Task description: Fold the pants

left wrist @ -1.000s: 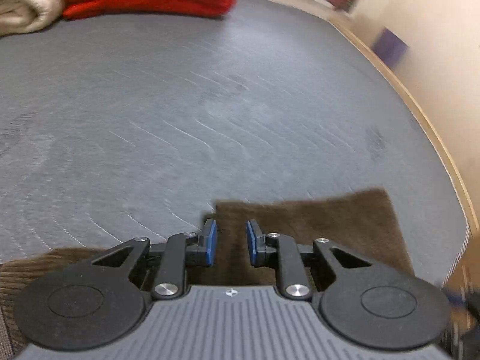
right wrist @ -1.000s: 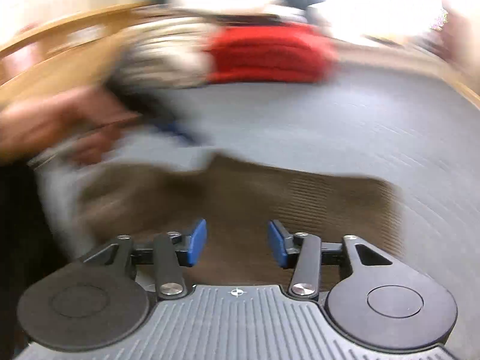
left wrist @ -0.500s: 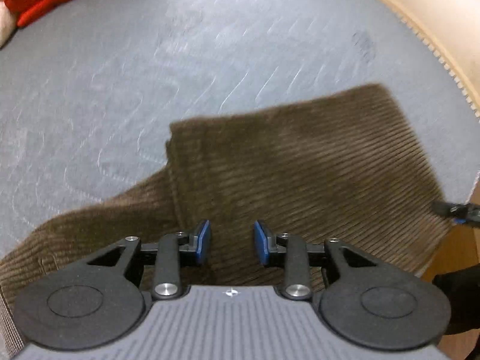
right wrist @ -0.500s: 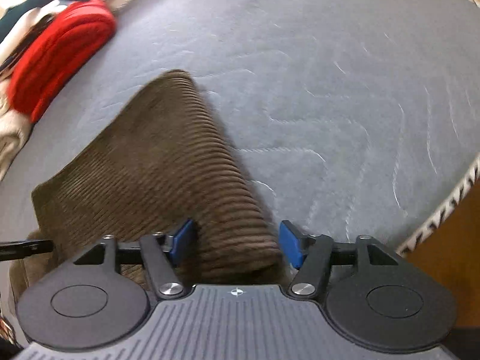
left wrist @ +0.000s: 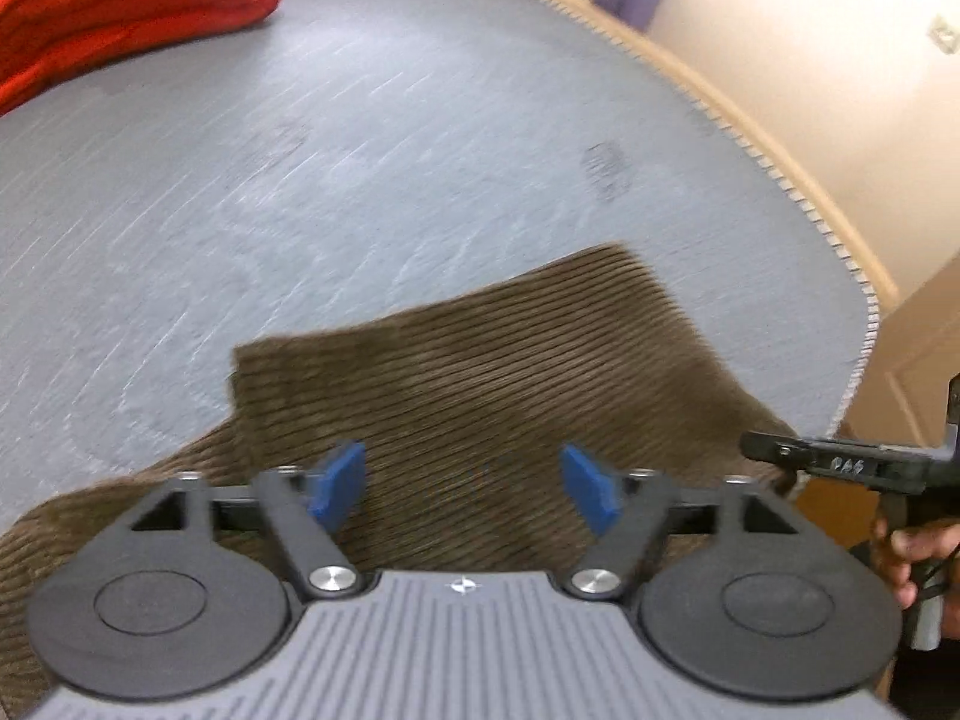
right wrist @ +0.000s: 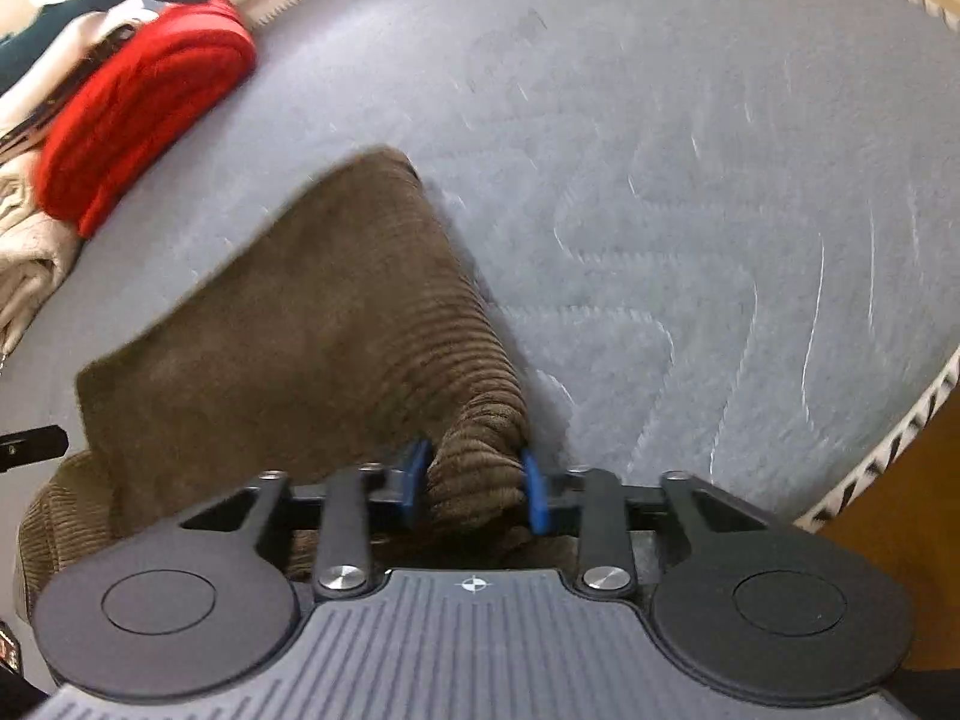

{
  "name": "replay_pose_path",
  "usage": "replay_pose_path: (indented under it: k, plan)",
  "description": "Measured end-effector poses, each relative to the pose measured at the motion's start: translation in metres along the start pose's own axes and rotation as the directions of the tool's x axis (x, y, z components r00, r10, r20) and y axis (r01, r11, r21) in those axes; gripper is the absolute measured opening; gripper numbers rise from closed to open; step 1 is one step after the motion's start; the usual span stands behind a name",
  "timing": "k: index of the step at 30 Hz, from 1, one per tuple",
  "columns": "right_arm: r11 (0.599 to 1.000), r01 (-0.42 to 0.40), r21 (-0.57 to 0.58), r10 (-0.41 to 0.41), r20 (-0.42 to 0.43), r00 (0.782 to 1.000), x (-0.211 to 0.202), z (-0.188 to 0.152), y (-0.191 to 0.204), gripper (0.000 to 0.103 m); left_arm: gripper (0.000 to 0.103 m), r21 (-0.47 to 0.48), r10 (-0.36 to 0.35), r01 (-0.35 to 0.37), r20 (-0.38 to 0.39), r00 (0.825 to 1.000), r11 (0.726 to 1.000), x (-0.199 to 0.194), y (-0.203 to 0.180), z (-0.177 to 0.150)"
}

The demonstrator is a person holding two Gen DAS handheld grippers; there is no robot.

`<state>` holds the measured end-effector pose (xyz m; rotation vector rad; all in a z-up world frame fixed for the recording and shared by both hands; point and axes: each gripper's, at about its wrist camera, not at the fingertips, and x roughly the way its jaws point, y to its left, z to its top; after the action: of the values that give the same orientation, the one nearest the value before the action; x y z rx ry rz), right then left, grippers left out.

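Brown corduroy pants [left wrist: 480, 372] are lying folded on the grey quilted mattress [left wrist: 360, 150], near its edge. The left gripper [left wrist: 462, 492] is hovering over the cloth, its jaws spreading with nothing pinched between them. The right gripper [right wrist: 474, 480] is closing, its blue pads pressing a bunched fold of the pants. A folded red garment [right wrist: 138, 114] is lying well apart, beside cream fabric [right wrist: 30, 240].

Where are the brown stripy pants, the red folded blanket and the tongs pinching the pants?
Brown corduroy pants [right wrist: 312, 324], right wrist view, middle of the folded top layer.
Red folded blanket [right wrist: 144, 114], right wrist view, its rolled front side.
Right tongs [right wrist: 474, 483], right wrist view, between the blue tips closing on bunched cloth.
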<state>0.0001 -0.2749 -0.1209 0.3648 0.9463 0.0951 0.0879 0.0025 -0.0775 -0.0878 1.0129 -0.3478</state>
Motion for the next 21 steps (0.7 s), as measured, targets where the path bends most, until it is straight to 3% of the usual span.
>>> replay_pose_path:
  k: [1,2,4,5,8,9,11,12,14,15,16,19,21]
  plan:
    - [0.995,0.022,-0.098,-0.018,0.047,0.999,-0.012,-0.001,0.017,0.027,0.086,-0.003,-0.032,0.032,0.012,0.999,0.999,-0.004,-0.003,0.001]
    - [0.965,0.059,-0.257,-0.026,0.131,0.991,-0.029,-0.005,0.047,0.026,0.086,-0.011,-0.078,0.079,0.023,0.997,0.997,-0.008,-0.005,0.002]
    - [0.886,0.086,-0.455,0.029,0.240,0.970,-0.056,-0.018,0.094,0.026,0.093,-0.050,-0.196,0.198,0.039,0.980,0.979,-0.017,-0.007,0.004]
    - [0.839,0.088,-0.537,0.075,0.274,0.959,-0.071,-0.029,0.122,0.026,0.093,-0.082,-0.263,0.266,0.050,0.963,0.960,-0.023,-0.007,0.006]
    - [0.735,0.077,-0.673,0.173,0.297,0.939,-0.094,-0.059,0.182,0.025,0.093,-0.125,-0.388,0.395,0.080,0.918,0.910,-0.034,-0.004,0.006]
    - [0.698,0.072,-0.713,0.204,0.295,0.933,-0.098,-0.071,0.201,0.025,0.093,-0.134,-0.401,0.409,0.083,0.912,0.903,-0.036,-0.002,0.006]
    - [0.628,0.068,-0.776,0.250,0.283,0.926,-0.102,-0.095,0.232,0.025,0.093,-0.146,-0.385,0.391,0.068,0.920,0.909,-0.037,0.002,0.003]
    - [0.599,0.068,-0.798,0.266,0.279,0.923,-0.103,-0.105,0.244,0.025,0.093,-0.153,-0.339,0.345,0.063,0.939,0.926,-0.036,0.006,0.001]
    - [0.557,0.060,-0.828,0.289,0.262,0.921,-0.103,-0.123,0.263,0.025,0.069,-0.182,-0.243,0.243,0.026,0.970,0.953,-0.033,0.017,-0.005]
    - [0.542,0.049,-0.839,0.296,0.245,0.923,-0.102,-0.131,0.270,0.025,0.045,-0.201,-0.209,0.205,0.001,0.978,0.958,-0.032,0.024,-0.008]
    - [0.532,0.044,-0.846,0.296,0.235,0.926,-0.100,-0.136,0.275,0.025,0.033,-0.220,-0.194,0.187,-0.011,0.981,0.957,-0.032,0.032,-0.011]
    - [0.529,0.004,-0.848,0.311,0.198,0.930,-0.098,-0.142,0.283,0.026,0.027,-0.229,-0.150,0.141,-0.021,0.989,0.963,-0.042,0.051,-0.023]
    - [0.528,-0.066,-0.847,0.366,0.157,0.917,-0.106,-0.140,0.285,0.035,0.026,-0.223,-0.120,0.115,-0.009,0.993,0.968,-0.055,0.065,-0.031]
